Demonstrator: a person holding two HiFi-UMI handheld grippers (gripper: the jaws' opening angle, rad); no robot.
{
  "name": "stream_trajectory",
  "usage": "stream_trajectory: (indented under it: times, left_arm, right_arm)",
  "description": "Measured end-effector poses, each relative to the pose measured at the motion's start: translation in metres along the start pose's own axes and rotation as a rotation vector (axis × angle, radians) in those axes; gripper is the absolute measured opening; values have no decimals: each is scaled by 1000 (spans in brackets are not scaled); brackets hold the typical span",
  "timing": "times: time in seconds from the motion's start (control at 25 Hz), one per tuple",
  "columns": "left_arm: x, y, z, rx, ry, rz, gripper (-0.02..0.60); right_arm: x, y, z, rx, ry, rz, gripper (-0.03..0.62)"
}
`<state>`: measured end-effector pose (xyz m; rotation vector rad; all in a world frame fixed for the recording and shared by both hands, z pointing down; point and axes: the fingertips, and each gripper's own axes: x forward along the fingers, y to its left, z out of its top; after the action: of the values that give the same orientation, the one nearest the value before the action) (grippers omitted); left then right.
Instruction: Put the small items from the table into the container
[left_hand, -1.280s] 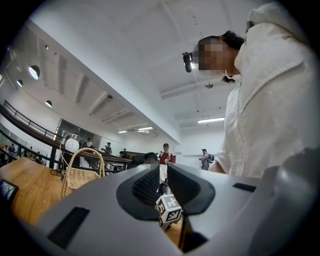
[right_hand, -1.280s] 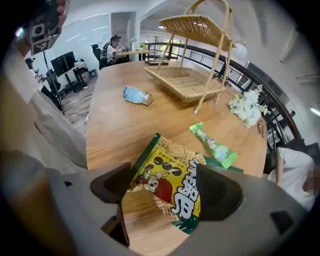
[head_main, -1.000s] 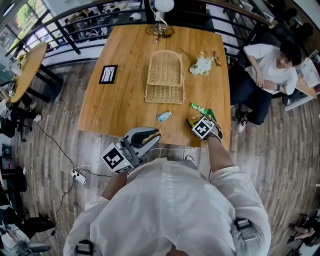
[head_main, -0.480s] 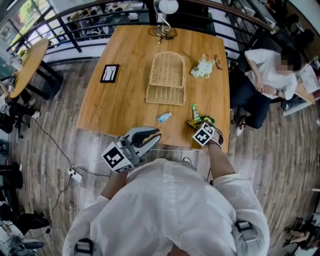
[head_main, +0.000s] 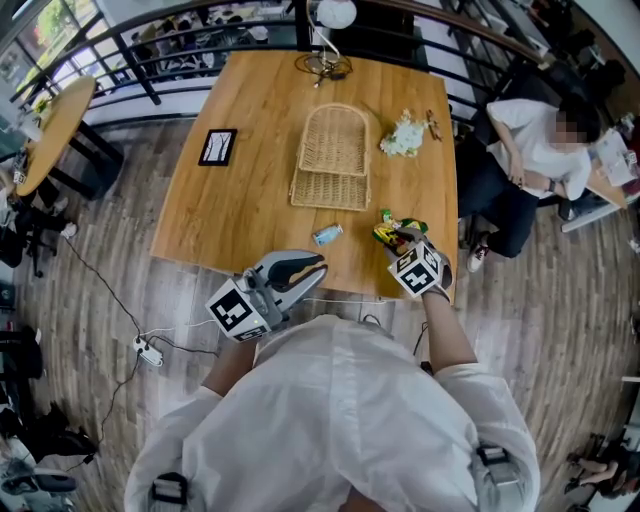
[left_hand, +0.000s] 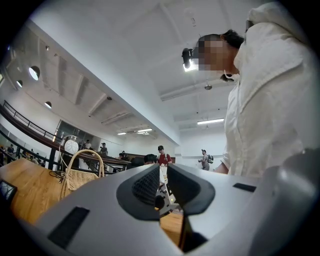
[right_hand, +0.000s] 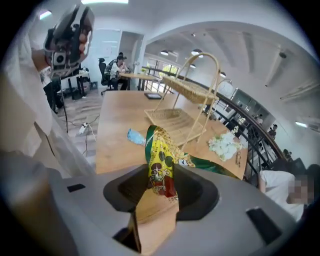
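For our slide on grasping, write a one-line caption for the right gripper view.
Right gripper, jaws closing on a yellow-green snack packet; wicker basket on the wooden table beyond.

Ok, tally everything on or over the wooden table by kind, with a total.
Wicker basket: 1
Snack packet, between the closing jaws of the right tool: 1
Small blue packet: 1
White crumpled bunch: 1
Small brown item: 1
Black framed card: 1
White globe lamp: 1
Total: 7
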<state>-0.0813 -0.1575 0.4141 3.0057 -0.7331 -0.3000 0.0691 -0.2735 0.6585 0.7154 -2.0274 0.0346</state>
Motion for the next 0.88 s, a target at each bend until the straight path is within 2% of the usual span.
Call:
stream_trajectory:
  times: [0.16, 0.28, 0.36, 0.6, 0.88]
  left_arm:
    - [3, 0, 3, 2, -7, 2, 51]
    - [1, 0, 4, 2, -9, 12, 51]
    - [-3, 1, 3, 2, -10, 25, 51]
    - [-12, 8, 5, 5, -15, 67, 51]
    - [-29, 17, 6, 4, -14, 127, 51]
  right_arm:
    - [-36, -11, 82, -33, -179, -3, 166]
    - [-62, -11, 151, -113, -312, 31, 166]
    - [-68, -7, 186, -170, -361, 63, 166]
    - [-55, -13, 241, -290, -385, 93, 166]
    - [-26, -30, 267, -292, -377, 96, 166]
